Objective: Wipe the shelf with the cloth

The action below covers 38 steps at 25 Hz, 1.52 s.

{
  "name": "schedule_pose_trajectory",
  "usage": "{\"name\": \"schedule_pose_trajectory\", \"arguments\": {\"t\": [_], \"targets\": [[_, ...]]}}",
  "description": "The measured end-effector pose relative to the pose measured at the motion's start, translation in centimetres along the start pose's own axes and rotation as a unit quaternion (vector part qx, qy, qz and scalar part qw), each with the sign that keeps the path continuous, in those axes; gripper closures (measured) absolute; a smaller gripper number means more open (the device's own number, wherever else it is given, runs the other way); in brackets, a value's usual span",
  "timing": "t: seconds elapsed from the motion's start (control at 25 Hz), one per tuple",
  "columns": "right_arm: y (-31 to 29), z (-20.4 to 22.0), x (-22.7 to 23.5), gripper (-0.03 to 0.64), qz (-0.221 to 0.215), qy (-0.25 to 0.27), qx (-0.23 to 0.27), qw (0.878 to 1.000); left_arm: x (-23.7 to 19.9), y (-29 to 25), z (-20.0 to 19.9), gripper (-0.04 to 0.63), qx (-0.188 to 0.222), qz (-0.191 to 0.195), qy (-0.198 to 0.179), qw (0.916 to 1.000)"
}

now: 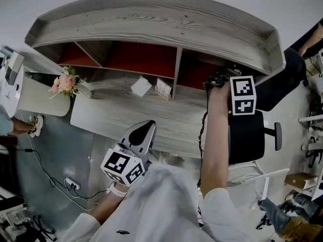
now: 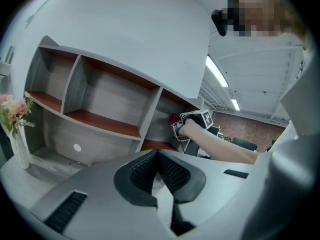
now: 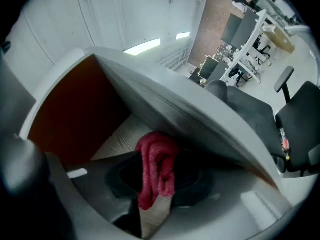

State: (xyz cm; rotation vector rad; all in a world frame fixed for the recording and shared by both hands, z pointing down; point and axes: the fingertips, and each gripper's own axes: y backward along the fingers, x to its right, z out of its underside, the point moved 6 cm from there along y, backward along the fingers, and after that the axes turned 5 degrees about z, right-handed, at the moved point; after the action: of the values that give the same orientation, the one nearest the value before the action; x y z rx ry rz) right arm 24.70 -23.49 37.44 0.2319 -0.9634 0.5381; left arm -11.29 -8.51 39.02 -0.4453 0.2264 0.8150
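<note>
The grey wooden shelf unit (image 1: 151, 21) has red-backed compartments above a desk. My right gripper (image 1: 216, 79) reaches into the rightmost compartment (image 3: 75, 109) and is shut on a red cloth (image 3: 157, 171). The bunched cloth hangs between the jaws, over the compartment's wood-grain floor (image 3: 132, 131). In the left gripper view the red cloth (image 2: 173, 119) shows just ahead of the right gripper (image 2: 199, 120). My left gripper (image 1: 145, 130) hovers low over the desk's front, near my body. Its jaws (image 2: 158, 154) are shut with nothing between them.
On the desk (image 1: 126, 117) under the shelf stand a vase of pink flowers (image 1: 64, 83), a white box (image 1: 141, 86) and a small card (image 1: 163, 88). A black office chair (image 1: 247, 135) is at the right. Cables and a power strip (image 1: 71, 184) lie on the floor at the left.
</note>
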Motion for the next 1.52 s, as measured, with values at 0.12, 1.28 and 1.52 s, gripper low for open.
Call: {"name": "schedule_pose_trajectory", "arguments": {"t": [0.12, 1.28, 1.52], "targets": [[0.0, 1.4, 1.7, 0.488, 0.030, 0.018, -0.015, 0.999, -0.5, 0.2, 0.2, 0.589, -0.001, 0.000, 0.002, 1.0000], [-2.0, 7.6, 6.6, 0.488, 0.192, 0.320, -0.251, 0.893, -0.3, -0.2, 1.1, 0.589, -0.006, 0.006, 0.020, 0.9998], [-1.6, 10.6, 4.3, 0.488, 0.127, 0.325, -0.324, 0.879, 0.4, -0.7, 1.0, 0.589, -0.002, 0.013, 0.021, 0.9997]]}}
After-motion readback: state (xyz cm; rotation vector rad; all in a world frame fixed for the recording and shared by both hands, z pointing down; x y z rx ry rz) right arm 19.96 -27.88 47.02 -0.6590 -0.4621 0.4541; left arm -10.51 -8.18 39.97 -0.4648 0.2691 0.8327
